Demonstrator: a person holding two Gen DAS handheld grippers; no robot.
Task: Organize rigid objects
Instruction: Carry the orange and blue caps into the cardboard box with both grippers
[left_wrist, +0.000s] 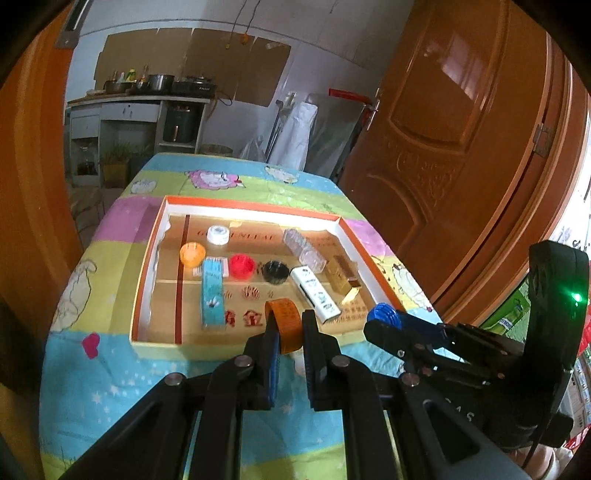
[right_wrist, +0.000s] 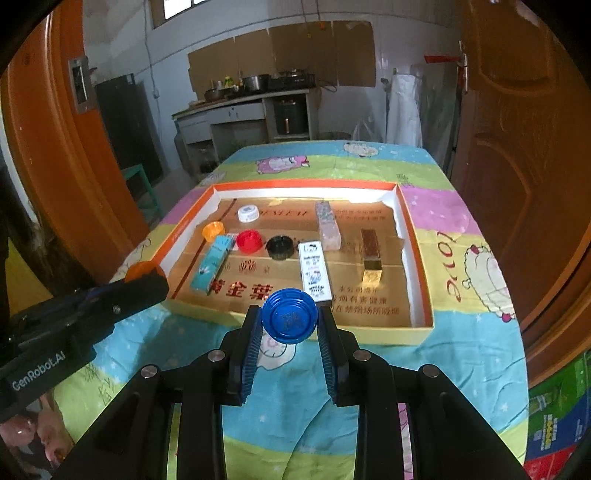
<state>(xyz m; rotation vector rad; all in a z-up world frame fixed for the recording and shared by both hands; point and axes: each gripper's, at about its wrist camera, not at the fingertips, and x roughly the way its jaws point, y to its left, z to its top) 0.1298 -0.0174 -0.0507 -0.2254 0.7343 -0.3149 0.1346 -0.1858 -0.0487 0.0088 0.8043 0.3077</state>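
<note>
My left gripper (left_wrist: 290, 320) is shut on a flat orange cap (left_wrist: 285, 312), held edge-on just above the near rim of the orange-edged box tray (left_wrist: 147, 258). My right gripper (right_wrist: 290, 314) is shut on a ribbed blue cap (right_wrist: 290, 319), its pads pressing both sides, also over the tray's near rim (right_wrist: 417, 236). The two grippers hang side by side: the right one with the blue cap (left_wrist: 384, 313) shows in the left wrist view. In the right wrist view the left gripper (right_wrist: 146, 282) carries the orange cap (right_wrist: 142, 269).
Inside the tray lie a white cap (right_wrist: 247, 213), another orange cap (right_wrist: 213, 230), a red cap (right_wrist: 249, 240), a black cap (right_wrist: 279, 247), a teal box (right_wrist: 212, 264), a white box (right_wrist: 314, 271), a clear block (right_wrist: 328, 227) and a gold box (right_wrist: 371, 254). Wooden doors flank the cartoon-print table.
</note>
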